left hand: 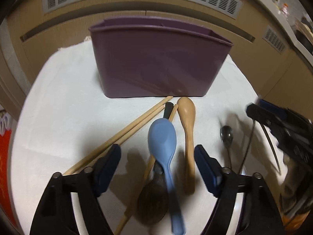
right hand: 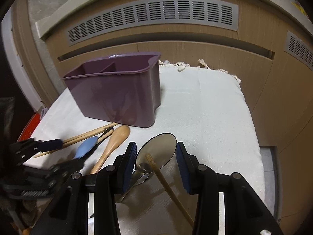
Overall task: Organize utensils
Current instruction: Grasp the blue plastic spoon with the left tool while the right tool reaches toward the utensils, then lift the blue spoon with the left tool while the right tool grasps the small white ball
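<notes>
A purple divided caddy stands upright at the back of the white cloth. In front of it lie chopsticks, a blue spoon, a wooden spoon, a dark spoon and a small metal spoon. My left gripper is open, straddling the blue spoon's neck without touching it. In the right wrist view my right gripper is shut on the bowl of a large metal spoon, a pad on each edge. A bamboo stick crosses in front of that bowl.
A wooden cabinet front with a grey vent grille rises right behind the cloth. The cloth's fringed far edge and right side drop off. A red object sits beyond the left edge. The right gripper's body is close on the right.
</notes>
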The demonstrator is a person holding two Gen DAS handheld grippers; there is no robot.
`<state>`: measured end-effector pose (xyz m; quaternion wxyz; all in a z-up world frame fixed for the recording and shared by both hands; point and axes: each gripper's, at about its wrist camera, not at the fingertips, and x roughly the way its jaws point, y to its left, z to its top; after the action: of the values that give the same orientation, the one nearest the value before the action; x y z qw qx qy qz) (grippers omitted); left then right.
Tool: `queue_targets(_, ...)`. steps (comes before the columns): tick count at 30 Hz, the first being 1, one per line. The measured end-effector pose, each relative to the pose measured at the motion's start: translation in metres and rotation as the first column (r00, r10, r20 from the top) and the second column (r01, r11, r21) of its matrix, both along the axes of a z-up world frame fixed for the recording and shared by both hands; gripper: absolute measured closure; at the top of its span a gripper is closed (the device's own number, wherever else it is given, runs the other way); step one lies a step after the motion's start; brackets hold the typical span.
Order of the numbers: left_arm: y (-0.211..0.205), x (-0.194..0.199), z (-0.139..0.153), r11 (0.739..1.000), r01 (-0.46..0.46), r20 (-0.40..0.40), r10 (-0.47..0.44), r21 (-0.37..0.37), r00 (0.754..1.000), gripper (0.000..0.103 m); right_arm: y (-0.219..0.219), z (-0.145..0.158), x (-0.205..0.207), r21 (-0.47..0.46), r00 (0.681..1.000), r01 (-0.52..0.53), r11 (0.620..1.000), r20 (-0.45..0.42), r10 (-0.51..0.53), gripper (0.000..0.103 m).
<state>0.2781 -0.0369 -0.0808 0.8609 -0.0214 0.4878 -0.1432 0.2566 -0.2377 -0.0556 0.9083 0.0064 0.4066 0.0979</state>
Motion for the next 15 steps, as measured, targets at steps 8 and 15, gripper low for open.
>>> queue_targets(8,-0.004,0.021,-0.012,1.000,0.000,-0.076,-0.002,-0.029,0.997,0.042,-0.002,0.005,-0.011,0.004,0.999,-0.035,0.999,0.037,0.034,0.064)
queue_targets(15,-0.008,0.022,-0.012,1.000,0.000,-0.046,0.000,-0.010,0.999,0.068,0.001,0.020,-0.022,0.003,0.997,-0.053,0.999,0.064,0.053,0.065)
